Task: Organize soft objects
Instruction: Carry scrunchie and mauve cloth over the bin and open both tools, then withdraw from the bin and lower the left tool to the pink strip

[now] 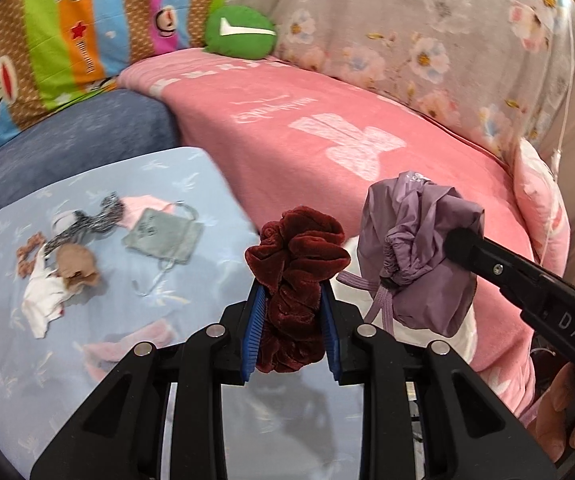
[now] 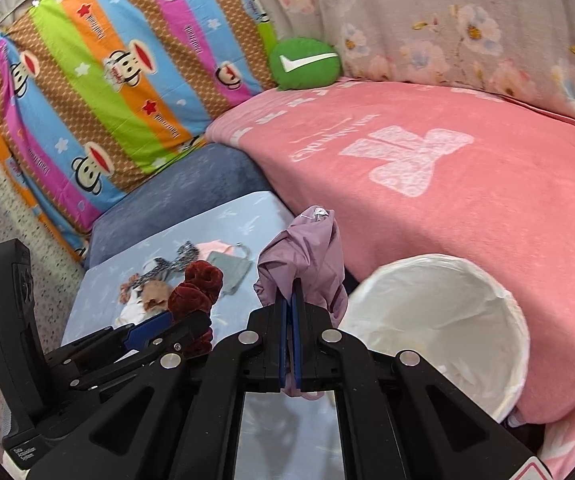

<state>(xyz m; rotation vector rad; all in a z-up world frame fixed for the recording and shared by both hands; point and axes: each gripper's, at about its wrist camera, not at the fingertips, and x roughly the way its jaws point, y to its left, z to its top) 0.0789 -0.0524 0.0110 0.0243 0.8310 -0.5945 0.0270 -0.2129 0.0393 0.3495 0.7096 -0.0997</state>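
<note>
Left claw (image 1: pixel 293 312): clamped on the maroon scrunchie (image 1: pixel 297 264).
Right claw (image 2: pixel 289 312): pinched tight on the purple pouch (image 2: pixel 307 256).
White basket (image 2: pixel 499 344): at 3 o'clock, looks empty.
Left to do: small soft bits (image 1: pixel 67 256) lie on the blue table (image 1: pixel 7 360), at 10 o'clock.

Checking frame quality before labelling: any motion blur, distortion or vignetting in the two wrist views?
Left wrist: dark-red velvet scrunchie and purple drawstring fabric pouch sharp; small clutter on the light-blue sheet smeared; black fisheye corners. Right wrist: colourful striped monkey-print pillow slightly soft, edges bowed; white-lined round bin evenly lit, no glare.
</note>
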